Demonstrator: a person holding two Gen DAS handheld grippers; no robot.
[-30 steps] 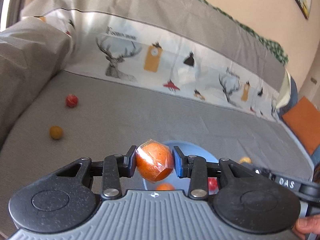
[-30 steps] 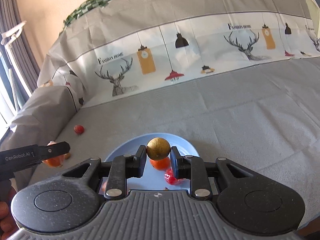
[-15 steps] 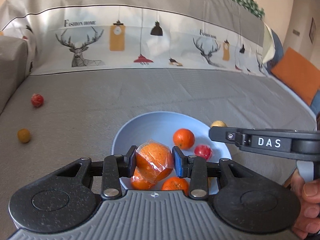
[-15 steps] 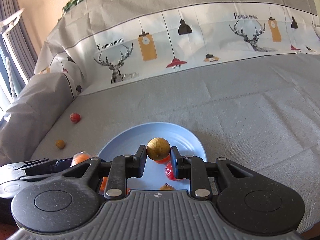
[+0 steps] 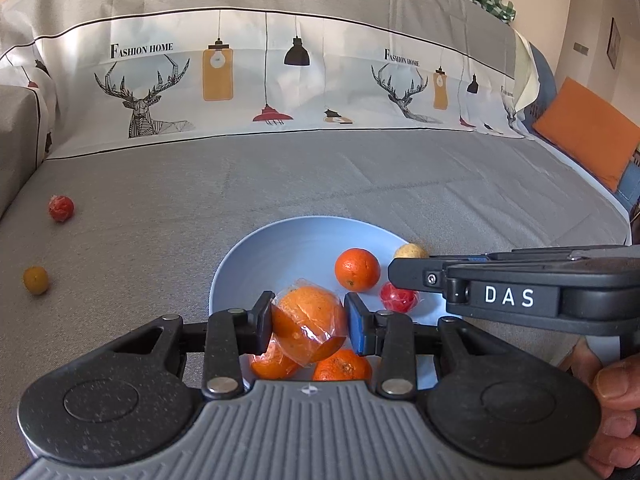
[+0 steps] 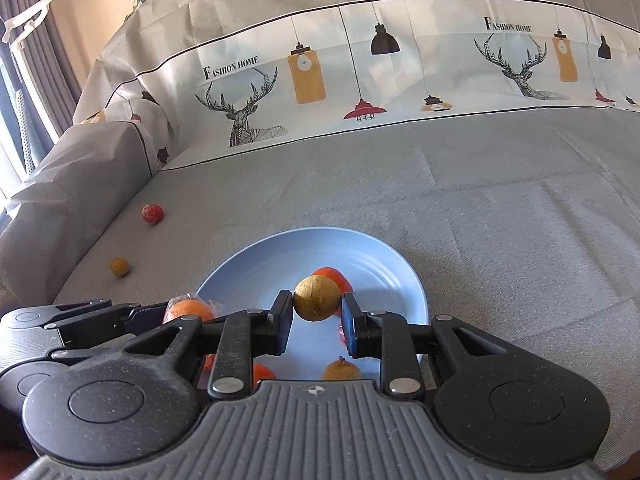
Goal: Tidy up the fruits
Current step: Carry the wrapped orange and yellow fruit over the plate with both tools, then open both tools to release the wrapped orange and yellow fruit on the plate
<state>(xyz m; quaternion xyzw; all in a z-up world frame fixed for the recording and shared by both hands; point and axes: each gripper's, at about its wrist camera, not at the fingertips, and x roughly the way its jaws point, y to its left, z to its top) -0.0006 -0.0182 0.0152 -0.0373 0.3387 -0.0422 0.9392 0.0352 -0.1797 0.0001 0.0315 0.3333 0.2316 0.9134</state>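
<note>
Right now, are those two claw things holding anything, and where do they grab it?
Yes. The left gripper pinches a plastic-wrapped orange at its two sides; the right gripper pinches a small tan fruit the same way.

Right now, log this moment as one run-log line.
left gripper: shut on wrapped orange over blue plate | right gripper: shut on small brown fruit over plate | loose: red fruit, yellow fruit

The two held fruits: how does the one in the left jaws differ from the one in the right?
The wrapped orange in the left gripper is bright orange, in clear plastic, and fills the jaws. The brown fruit in the right gripper is dull tan, bare and smaller. Both are round, clamped, and held above the blue plate.
</note>
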